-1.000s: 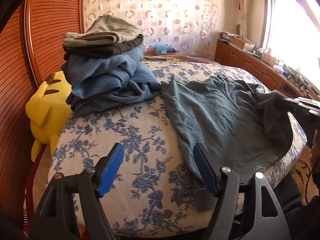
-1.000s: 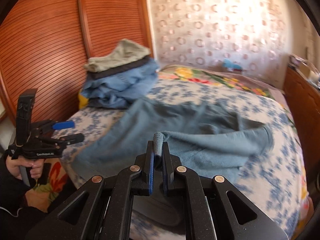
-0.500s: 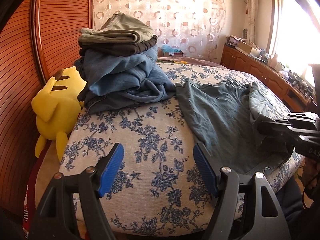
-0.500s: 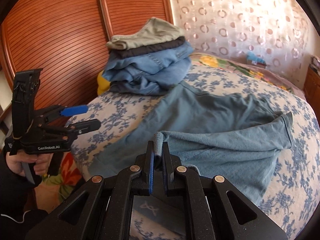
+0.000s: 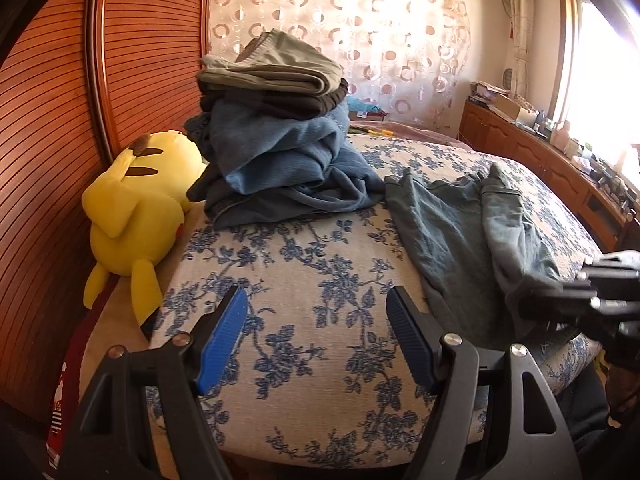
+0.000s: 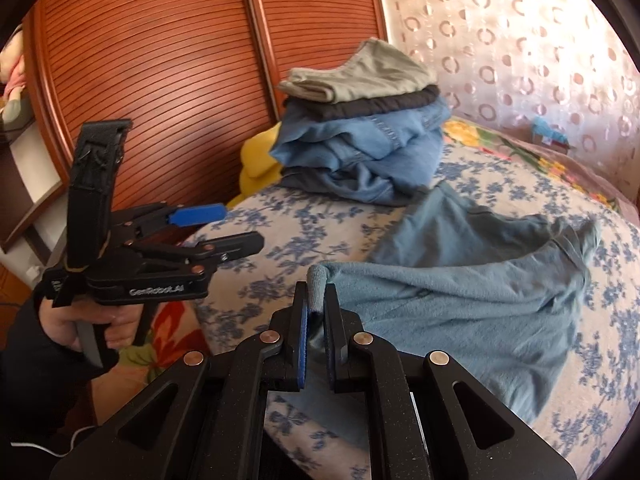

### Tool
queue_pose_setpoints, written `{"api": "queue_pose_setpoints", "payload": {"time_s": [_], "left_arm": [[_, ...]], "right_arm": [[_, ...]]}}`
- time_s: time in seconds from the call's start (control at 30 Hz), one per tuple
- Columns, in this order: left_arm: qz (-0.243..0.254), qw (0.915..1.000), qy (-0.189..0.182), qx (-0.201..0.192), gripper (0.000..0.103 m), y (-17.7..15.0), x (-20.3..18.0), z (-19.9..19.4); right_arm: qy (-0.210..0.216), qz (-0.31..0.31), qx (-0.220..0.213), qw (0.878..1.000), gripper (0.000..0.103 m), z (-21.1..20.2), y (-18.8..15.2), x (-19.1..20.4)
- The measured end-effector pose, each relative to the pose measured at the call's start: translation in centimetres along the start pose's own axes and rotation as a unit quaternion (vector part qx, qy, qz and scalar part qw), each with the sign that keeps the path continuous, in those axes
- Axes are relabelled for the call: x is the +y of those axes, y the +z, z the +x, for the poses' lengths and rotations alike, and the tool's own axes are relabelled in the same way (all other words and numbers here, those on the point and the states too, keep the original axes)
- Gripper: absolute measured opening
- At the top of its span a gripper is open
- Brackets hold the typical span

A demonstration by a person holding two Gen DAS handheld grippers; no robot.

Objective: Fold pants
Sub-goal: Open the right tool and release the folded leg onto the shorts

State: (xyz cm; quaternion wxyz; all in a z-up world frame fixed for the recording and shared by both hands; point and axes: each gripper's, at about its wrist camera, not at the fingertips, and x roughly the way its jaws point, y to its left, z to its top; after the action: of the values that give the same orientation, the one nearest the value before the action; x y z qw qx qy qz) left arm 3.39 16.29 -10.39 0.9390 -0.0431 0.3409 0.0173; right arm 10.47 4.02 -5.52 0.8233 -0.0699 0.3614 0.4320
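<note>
Grey-blue pants point(image 6: 460, 304) lie spread on the floral bed, one half doubled over the other; in the left wrist view the pants point(image 5: 460, 232) lie to the right. My right gripper point(image 6: 316, 296) is shut on a bunched edge of the pants near the bed's front edge, with fabric poking up between its blue pads. My left gripper point(image 5: 316, 336) stands open over bare bedspread left of the pants, nothing between its fingers. In the right wrist view the left gripper point(image 6: 224, 228) is held by a hand at the left. The right gripper's body point(image 5: 592, 300) shows at the right edge.
A stack of folded clothes point(image 5: 276, 140), blue ones below and grey-green on top, sits at the back left of the bed point(image 5: 312, 272). A yellow plush toy point(image 5: 136, 208) lies between the bed and the slatted wooden wardrobe point(image 6: 160, 60). A wooden cabinet point(image 5: 552, 160) runs under the window.
My right gripper has carried the held edge leftward across the bed, doubling the pants over themselves. My left gripper has shifted left, off the pants' edge and over bare bedspread, still open.
</note>
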Motion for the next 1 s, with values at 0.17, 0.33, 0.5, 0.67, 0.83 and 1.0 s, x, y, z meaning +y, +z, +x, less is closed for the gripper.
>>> {"api": "queue_pose_setpoints", "payload": {"time_s": [0.17,0.33,0.5,0.67,0.83,1.0], "left_arm": [[-0.003,1.0000,0.003,0.001,0.072,0.0,0.3,0.0],[-0.002,1.0000,0.002,0.004,0.072,-0.2,0.2,0.2],[-0.001,1.0000,0.001,0.005,0.072,-0.2,0.0,0.2],[0.002,1.0000,-0.002,0.005,0.072,-0.1,-0.3,0.2],[0.009,0.9999,-0.011,0.005,0.072,0.1,-1.3,0.3],[0.016,0.9995,-0.028,0.007,0.072,0.2,-2.4,0.3]], "right_arm": [[0.013,-0.006,0.026,1.000,0.004,1.8,-0.8,0.8],[0.020,0.002,0.040,0.999,0.008,2.8,-1.6,0.7],[0.018,0.007,0.046,0.999,0.019,2.7,-1.9,0.8],[0.007,0.001,0.032,0.999,0.028,0.8,-2.2,0.5],[-0.038,0.007,0.006,0.999,0.030,-2.1,-2.3,-1.7],[-0.098,0.026,-0.006,0.995,0.030,-3.6,-2.7,-5.5]]}}
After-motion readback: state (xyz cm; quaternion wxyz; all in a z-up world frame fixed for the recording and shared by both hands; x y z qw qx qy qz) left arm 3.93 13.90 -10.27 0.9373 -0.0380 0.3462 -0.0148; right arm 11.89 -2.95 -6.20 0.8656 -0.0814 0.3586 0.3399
